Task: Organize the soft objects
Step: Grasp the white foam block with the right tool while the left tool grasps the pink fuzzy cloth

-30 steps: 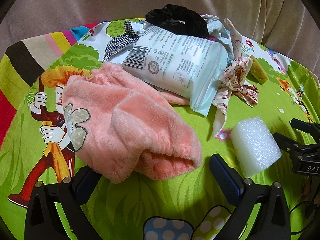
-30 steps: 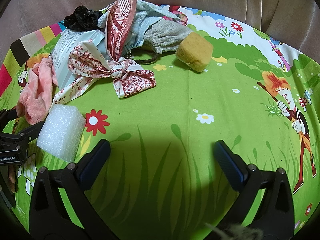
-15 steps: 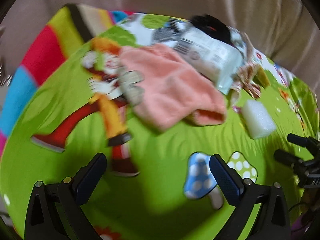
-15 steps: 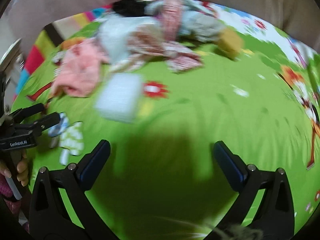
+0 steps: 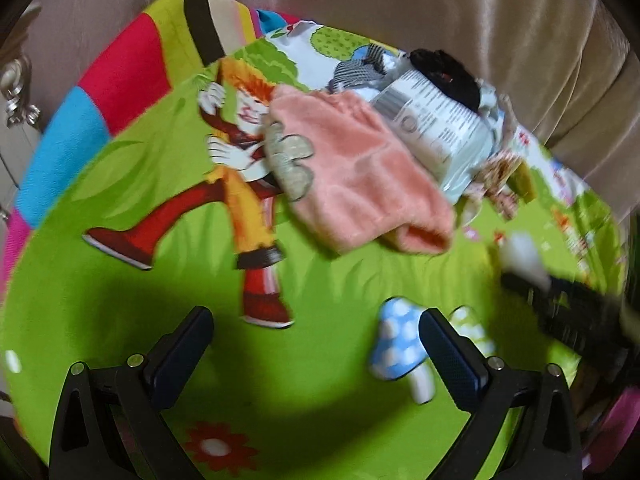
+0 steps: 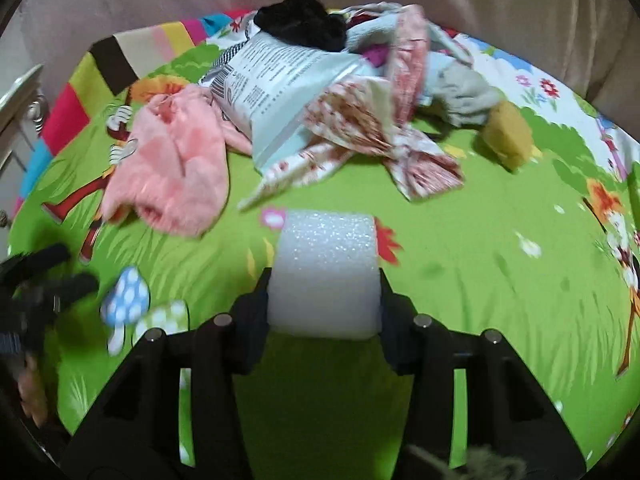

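Right wrist view: the right gripper (image 6: 323,300), jaws just closing, pinches the white foam block (image 6: 326,272) clear of the pile (image 6: 320,92); the left gripper (image 5: 316,344) hangs spread and empty.

Right gripper (image 6: 323,292): jaws just closed in, pads pressing both sides of white foam block (image 6: 326,270). Left gripper (image 5: 316,354): jaws wide, nothing between, at its 9 o'clock.
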Demonstrator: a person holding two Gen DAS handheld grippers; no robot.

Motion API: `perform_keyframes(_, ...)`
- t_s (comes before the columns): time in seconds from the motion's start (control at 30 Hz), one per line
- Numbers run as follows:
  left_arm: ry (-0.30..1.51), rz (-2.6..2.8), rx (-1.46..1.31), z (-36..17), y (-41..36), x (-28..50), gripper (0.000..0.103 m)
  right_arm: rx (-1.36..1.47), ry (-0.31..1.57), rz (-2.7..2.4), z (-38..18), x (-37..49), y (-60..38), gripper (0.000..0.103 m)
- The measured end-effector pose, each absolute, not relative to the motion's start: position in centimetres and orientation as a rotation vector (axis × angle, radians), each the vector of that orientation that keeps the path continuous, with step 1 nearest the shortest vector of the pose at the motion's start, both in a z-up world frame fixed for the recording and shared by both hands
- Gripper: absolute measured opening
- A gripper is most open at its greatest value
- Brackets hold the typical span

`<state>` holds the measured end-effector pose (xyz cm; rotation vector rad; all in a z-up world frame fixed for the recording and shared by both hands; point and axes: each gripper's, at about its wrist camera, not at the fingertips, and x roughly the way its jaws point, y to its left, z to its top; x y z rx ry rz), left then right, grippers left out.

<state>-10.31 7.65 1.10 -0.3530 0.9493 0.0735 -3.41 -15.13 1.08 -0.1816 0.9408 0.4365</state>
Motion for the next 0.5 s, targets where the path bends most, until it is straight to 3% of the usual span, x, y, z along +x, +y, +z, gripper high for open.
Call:
perform_keyframes(0.3, 0.882, 0.107, -0.330, 2.8, 4.4, -2.6, 0.103, -0.181, 0.887, 0.394, 0.7, -7.2, -20.4, 0.051)
perform_keyframes(0.5, 0.934, 0.219, -0.258, 1.4, 5.1, 0.7, 0.101, -0.180, 0.865, 0.399, 0.8, -7.2, -20.4, 0.052)
